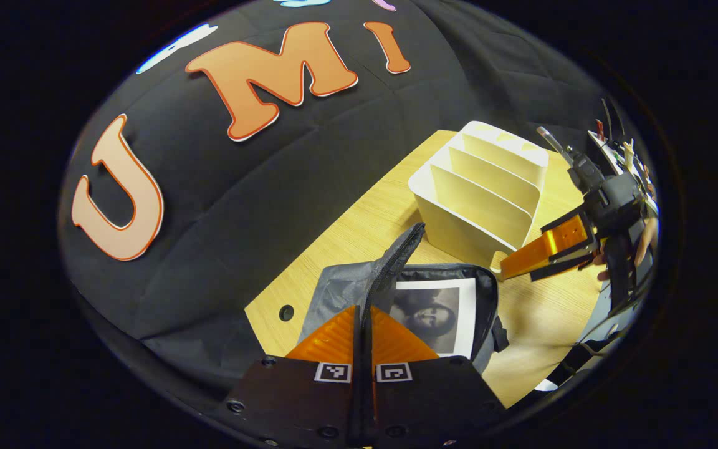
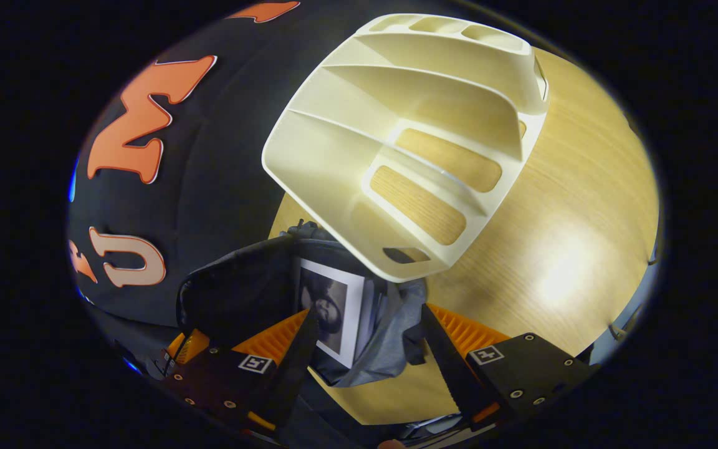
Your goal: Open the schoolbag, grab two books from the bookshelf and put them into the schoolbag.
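Left claw [image 1: 363,324] clenched on flap of schoolbag [image 1: 340,290], holding mouth open near surface [image 2: 571,206] edge. Right claw [image 2: 365,337] released above book [image 2: 333,305] inside. Bookshelf [image 2: 409,125] slots vacant. Likely final step: withdraw, verify both books.

left gripper view sits close above the schoolbag [image 1: 396,293], looking down and forward across the table [image 1: 359,231] to the bookshelf [image 1: 480,193] and booth wall; right gripper view hangs nearer the bookshelf [image 2: 409,137], facing down; both share schoolbag [image 2: 259,293], bookshelf, table [image 2: 571,206].
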`<state>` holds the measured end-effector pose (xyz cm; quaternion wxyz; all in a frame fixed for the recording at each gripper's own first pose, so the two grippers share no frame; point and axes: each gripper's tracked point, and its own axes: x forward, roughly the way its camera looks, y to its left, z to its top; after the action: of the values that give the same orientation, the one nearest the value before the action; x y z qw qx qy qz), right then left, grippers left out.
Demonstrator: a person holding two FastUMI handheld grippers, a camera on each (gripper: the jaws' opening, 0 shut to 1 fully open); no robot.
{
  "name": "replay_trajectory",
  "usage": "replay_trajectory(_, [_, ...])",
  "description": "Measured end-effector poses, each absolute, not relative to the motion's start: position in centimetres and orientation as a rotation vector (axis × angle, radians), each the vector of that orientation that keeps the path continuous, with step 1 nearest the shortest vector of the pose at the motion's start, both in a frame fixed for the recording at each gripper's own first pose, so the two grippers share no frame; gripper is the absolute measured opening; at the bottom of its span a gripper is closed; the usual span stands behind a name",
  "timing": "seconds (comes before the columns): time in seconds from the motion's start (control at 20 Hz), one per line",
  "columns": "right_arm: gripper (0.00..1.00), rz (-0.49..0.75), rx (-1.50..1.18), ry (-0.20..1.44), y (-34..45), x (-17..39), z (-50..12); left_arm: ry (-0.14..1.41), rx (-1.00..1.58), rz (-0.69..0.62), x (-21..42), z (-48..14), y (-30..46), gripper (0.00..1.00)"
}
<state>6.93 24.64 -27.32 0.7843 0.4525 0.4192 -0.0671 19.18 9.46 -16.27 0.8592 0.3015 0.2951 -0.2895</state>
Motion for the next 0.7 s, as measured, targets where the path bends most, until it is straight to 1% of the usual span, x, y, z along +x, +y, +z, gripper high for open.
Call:
replay_trajectory(0.3, [0.98, -0.132, 0.719, 0.963, 15.8, 3.6, -27.0, 0.687, 0.472, -0.538, 16.8, -18.4, 9.1, 0.06])
replay_trajectory(0.5, [0.98, -0.119, 0.532, 0.996, 11.9, 3.3, -26.8, 0.757, 0.368, -0.514, 13.7, -20.6, 8.6, 0.19])
replay_trajectory(0.55, [0.99, -0.112, 0.508, 0.997, 11.1, 3.2, -26.4, 0.780, 0.348, -0.507, 12.9, -21.3, 8.4, 0.40])
replay_trajectory(0.65, [0.99, -0.093, 0.459, 0.988, 9.6, 3.1, -25.4, 0.808, 0.305, -0.477, 11.6, -22.4, 7.9, 0.60])
replay_trajectory(0.7, [0.99, -0.088, 0.424, 0.967, 8.6, 3.3, -24.5, 0.807, 0.291, -0.455, 11.3, -22.7, 7.7, 0.73])
